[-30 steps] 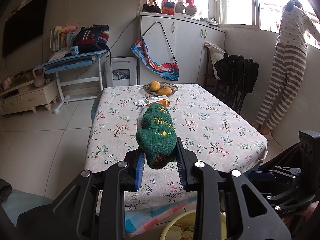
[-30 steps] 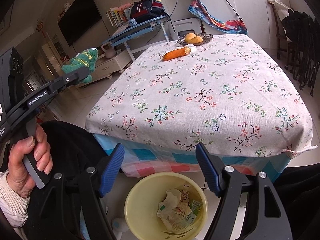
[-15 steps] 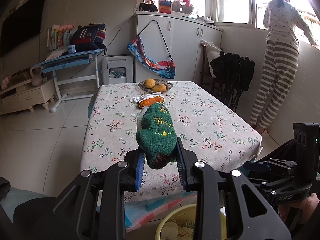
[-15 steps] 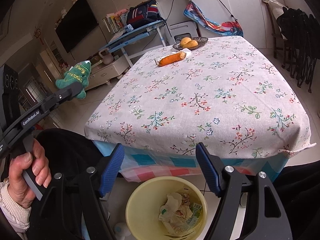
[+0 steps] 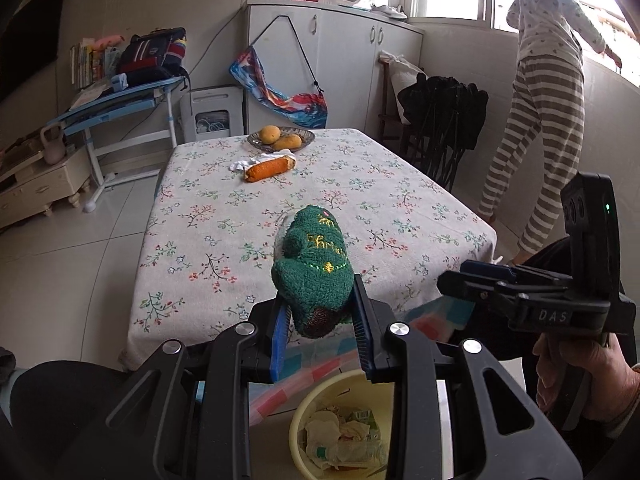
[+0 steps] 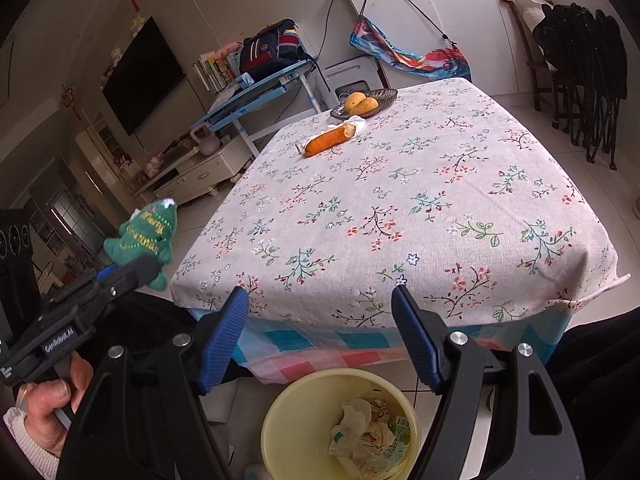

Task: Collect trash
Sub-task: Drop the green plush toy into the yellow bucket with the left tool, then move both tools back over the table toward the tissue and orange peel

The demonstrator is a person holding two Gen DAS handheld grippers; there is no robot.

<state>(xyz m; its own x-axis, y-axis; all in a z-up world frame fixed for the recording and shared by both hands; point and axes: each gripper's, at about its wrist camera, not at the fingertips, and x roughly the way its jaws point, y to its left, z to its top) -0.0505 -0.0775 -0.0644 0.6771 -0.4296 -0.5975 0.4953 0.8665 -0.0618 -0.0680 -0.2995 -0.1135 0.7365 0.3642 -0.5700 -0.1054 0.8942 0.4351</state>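
My left gripper (image 5: 320,320) is shut on a green knitted Christmas-tree toy (image 5: 314,268) with gold lettering, held in the air near the table's front edge; it also shows in the right wrist view (image 6: 144,236). A yellow trash bin (image 6: 340,420) holding crumpled paper and wrappers stands on the floor below, also seen in the left wrist view (image 5: 336,428). My right gripper (image 6: 320,336) is open and empty above the bin. A half-eaten carrot (image 6: 328,140) lies on a white tissue (image 6: 358,122) at the far side of the table.
The table (image 6: 400,208) has a floral cloth. A dish with two mangoes (image 6: 362,104) sits at its far end. A person (image 5: 548,92) stands at the window on the right. Folded black chairs (image 5: 444,116) stand beside the table.
Both grippers have pulled back from the table toward the bin. The left gripper still holds the toy; the carrot is now visible past it. The right gripper stays open.
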